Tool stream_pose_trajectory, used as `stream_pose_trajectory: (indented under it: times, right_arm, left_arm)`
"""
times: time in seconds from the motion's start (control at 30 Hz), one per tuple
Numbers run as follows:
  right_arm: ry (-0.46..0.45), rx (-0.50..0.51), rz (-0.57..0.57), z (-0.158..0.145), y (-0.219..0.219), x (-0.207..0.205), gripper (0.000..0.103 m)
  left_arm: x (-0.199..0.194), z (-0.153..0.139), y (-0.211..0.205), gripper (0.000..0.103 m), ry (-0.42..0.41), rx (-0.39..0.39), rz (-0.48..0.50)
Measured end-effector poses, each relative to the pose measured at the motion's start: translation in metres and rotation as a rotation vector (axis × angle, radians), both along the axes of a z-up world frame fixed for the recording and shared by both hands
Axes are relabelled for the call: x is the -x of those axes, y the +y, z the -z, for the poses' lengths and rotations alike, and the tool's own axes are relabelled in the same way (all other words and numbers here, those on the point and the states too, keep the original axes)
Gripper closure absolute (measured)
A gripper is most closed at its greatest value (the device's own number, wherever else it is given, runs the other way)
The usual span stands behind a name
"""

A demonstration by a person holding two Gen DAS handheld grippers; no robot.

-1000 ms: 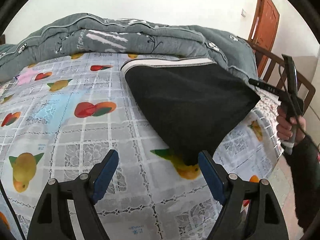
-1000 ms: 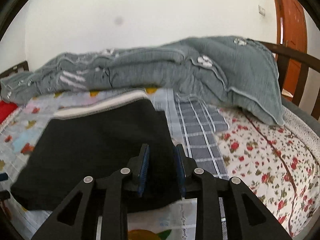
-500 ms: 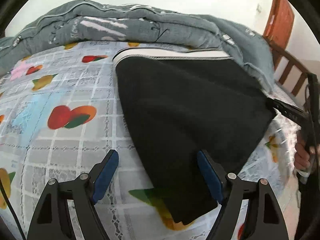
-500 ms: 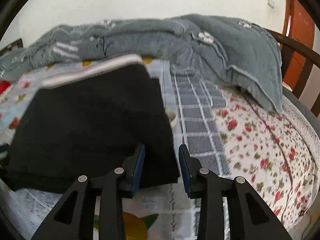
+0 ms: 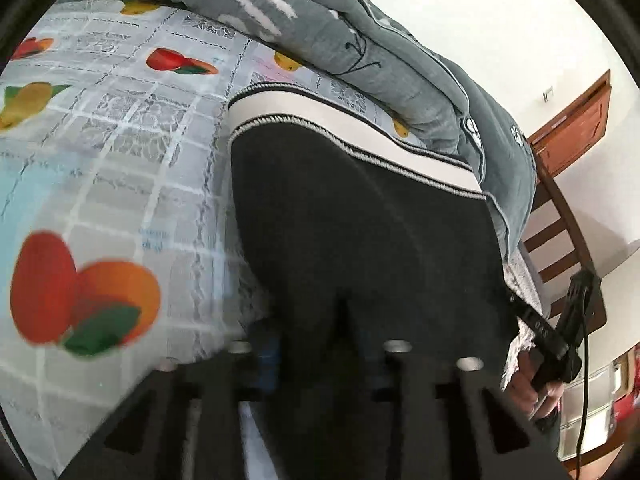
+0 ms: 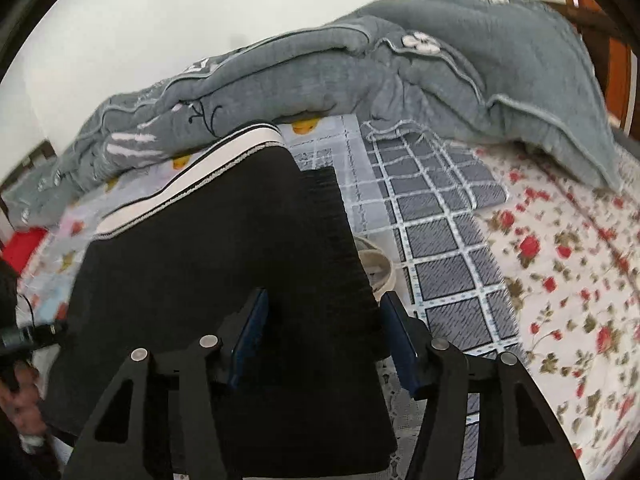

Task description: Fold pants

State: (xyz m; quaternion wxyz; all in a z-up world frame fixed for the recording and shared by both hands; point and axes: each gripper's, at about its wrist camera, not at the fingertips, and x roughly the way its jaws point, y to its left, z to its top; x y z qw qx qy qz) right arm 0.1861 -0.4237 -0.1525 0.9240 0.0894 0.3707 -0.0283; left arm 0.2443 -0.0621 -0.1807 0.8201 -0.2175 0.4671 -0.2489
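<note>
Two grippers at black pants (image 6: 208, 264) (6 o'clock): left gripper (image 5: 320, 354) closing, seemingly pinching cloth; right gripper (image 6: 322, 336) opening, straddling the fold, pads clear.

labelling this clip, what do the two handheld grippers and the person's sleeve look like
Both are matte black plastic. The right gripper has triangular cut-outs in its finger arms, round silver pivot bolts and dark blue pads lining the jaws. The left gripper, blurred, shows the same silver bolts and a blue pad. A thin black cable hangs from the right gripper's handle. The dark sleeve at the left wrist is only partly visible.
</note>
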Motion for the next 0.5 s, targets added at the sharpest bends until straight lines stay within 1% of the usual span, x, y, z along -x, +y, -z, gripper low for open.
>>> stream_pose_trajectory:
  times: [0.03, 0.07, 0.1, 0.17, 0.2, 0.27, 0.3, 0.37, 0.43, 0.47, 0.5]
  right_arm:
    - [0.005, -0.012, 0.006, -0.002, 0.0, 0.001, 0.049]
    - [0.009, -0.037, 0.012, -0.003, -0.001, 0.001, 0.055]
    - [0.007, -0.06, 0.013, -0.006, 0.0, 0.003, 0.06]
    - [0.001, -0.086, 0.0, -0.01, 0.007, 0.004, 0.064]
    - [-0.001, -0.093, -0.021, -0.011, 0.018, 0.007, 0.065]
    - [0.0, -0.098, -0.064, -0.01, 0.039, 0.01, 0.065]
    - [0.003, -0.108, -0.09, -0.009, 0.052, 0.011, 0.065]
    - [0.011, -0.114, -0.171, -0.006, 0.083, 0.013, 0.066]
    - [0.002, -0.112, -0.263, -0.008, 0.11, 0.018, 0.066]
    - [-0.016, -0.108, -0.275, -0.012, 0.118, 0.02, 0.066]
    - [-0.046, -0.095, -0.26, -0.018, 0.123, 0.021, 0.066]
  left_arm:
    - [-0.002, -0.003, 0.005, 0.088, -0.015, 0.004, -0.005]
    - [-0.003, -0.007, 0.011, 0.089, -0.032, 0.002, -0.005]
    - [-0.003, -0.012, 0.019, 0.09, -0.048, 0.005, -0.007]
    - [-0.002, -0.018, 0.036, 0.09, -0.055, 0.014, -0.023]
    - [-0.002, -0.022, 0.05, 0.09, -0.063, 0.003, -0.04]
    - [0.003, -0.028, 0.075, 0.091, -0.086, -0.024, -0.076]
    - [0.006, -0.033, 0.094, 0.091, -0.101, -0.052, -0.101]
    - [0.01, -0.04, 0.124, 0.091, -0.113, -0.063, -0.143]
    - [0.014, -0.041, 0.157, 0.09, -0.096, -0.068, -0.174]
    - [0.016, -0.039, 0.169, 0.088, -0.085, -0.088, -0.188]
    - [0.017, -0.038, 0.176, 0.086, -0.074, -0.115, -0.197]
